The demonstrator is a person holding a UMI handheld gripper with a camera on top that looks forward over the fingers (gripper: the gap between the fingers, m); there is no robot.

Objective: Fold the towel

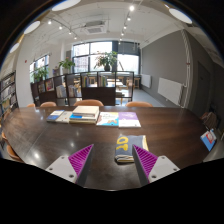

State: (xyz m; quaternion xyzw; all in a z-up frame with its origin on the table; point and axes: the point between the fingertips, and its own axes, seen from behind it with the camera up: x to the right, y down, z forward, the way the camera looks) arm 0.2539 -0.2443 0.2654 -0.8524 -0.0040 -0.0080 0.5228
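A folded blue towel (124, 145) with yellow lettering lies on the dark wooden table (60, 138), just ahead of my fingers and slightly toward the right one. My gripper (112, 160) is open, its magenta pads (80, 158) spread wide apart with nothing between them. The towel's near edge sits roughly level with the fingertips, close to the right pad (144, 160).
Several coloured sheets and books (95, 118) lie across the table's far side. Chairs (88, 104) stand behind the table. Another chair (209, 120) and a blue object (207, 140) are at the right. Windows and plants fill the far wall.
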